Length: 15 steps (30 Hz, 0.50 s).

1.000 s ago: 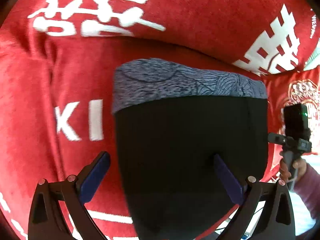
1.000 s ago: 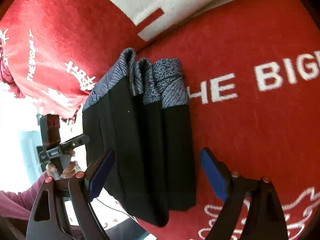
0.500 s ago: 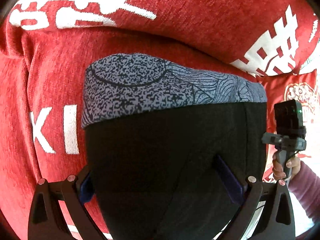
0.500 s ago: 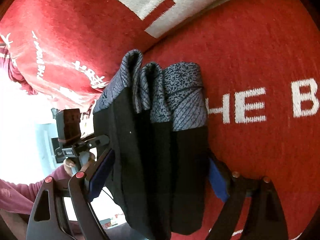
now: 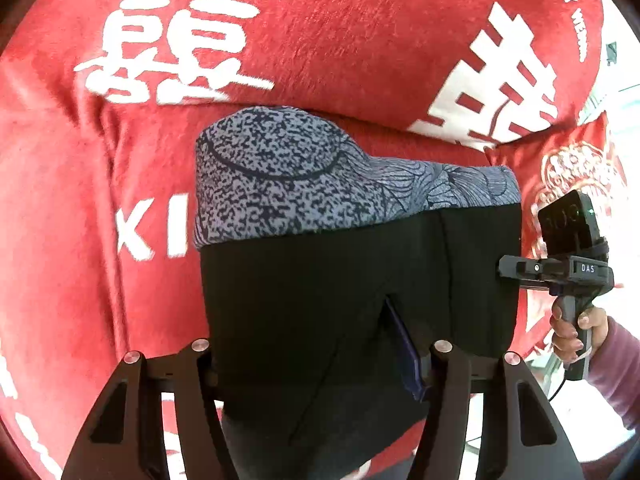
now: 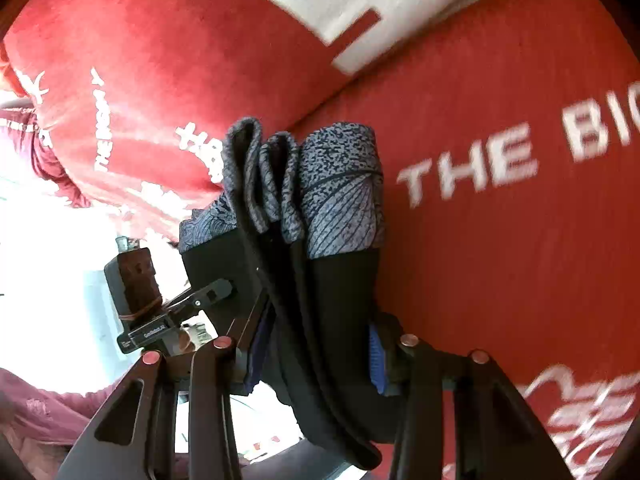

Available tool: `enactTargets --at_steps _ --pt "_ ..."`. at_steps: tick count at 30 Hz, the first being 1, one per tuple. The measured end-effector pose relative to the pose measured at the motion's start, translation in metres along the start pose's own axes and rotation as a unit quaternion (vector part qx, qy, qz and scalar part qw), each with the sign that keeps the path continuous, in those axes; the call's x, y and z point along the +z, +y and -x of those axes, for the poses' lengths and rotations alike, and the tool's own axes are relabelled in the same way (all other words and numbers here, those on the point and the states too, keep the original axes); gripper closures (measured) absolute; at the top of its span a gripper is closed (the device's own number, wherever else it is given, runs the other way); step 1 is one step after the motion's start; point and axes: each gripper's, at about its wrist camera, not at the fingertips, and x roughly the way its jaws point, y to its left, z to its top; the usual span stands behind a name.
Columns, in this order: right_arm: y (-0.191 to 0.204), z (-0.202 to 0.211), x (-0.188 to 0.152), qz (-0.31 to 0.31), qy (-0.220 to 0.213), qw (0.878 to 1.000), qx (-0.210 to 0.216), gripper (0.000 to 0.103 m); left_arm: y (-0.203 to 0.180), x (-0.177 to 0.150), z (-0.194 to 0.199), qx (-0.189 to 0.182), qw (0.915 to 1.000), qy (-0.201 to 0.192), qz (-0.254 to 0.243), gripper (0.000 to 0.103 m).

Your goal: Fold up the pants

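My left gripper (image 5: 316, 344) is closing on the folded pants (image 5: 344, 280): the black cloth fills the gap between its fingers, the blue pad at four o'clock presses a crease into it, and the other pad is hidden behind the fabric. My right gripper (image 6: 316, 344) is closing too, with the stack of folds between its fingers; its blue pads lie against the cloth on both sides.

The pants are a thick folded bundle, black over most of their length, with a speckled grey-blue patterned waistband (image 5: 320, 188) at the far end, toward twelve o'clock in both wrist views. In the right wrist view I see the bundle edge-on, several layers side by side, the waistband layers fanning a little at the top. Whether the bundle's far end rests on the surface, I cannot tell.

Around and under the pants lies a red plush cover (image 5: 360, 52) with large white characters at eleven and two o'clock in the left view, and the white letters "THE BIG" toward three o'clock in the right view. At three o'clock in the left view my right hand (image 5: 568, 328), in a pink sleeve (image 5: 616, 368), grips the handle of the other gripper.
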Motion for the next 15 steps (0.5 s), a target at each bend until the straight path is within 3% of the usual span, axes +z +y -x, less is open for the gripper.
enactTargets --at_steps 4,8,9,11,13,15 --pt "0.009 -0.008 -0.03 -0.007 0.011 1.0 0.017 0.058 0.011 -0.03 0.016 0.003 0.9999 0.013 0.006 0.04" --pt "0.009 -0.034 -0.05 -0.009 0.023 1.0 0.005 0.058 0.03 -0.054 0.005 0.022 0.999 0.029 0.026 0.04" --pt "0.006 -0.04 -0.052 -0.011 0.028 1.0 -0.004 0.058 0.035 -0.059 0.0 0.031 0.9986 0.031 0.028 0.036" --pt "0.0 -0.049 -0.055 -0.002 0.028 0.999 -0.037 0.055 0.043 -0.066 -0.007 0.071 0.9971 0.013 0.024 0.017" --pt "0.001 -0.05 -0.051 0.0 0.021 0.998 -0.06 0.05 0.051 -0.068 -0.009 0.091 0.9953 0.005 0.032 0.007" --pt "0.002 -0.051 -0.051 -0.005 0.019 0.996 -0.084 0.044 0.056 -0.069 -0.006 0.088 0.9948 0.005 0.051 0.006"
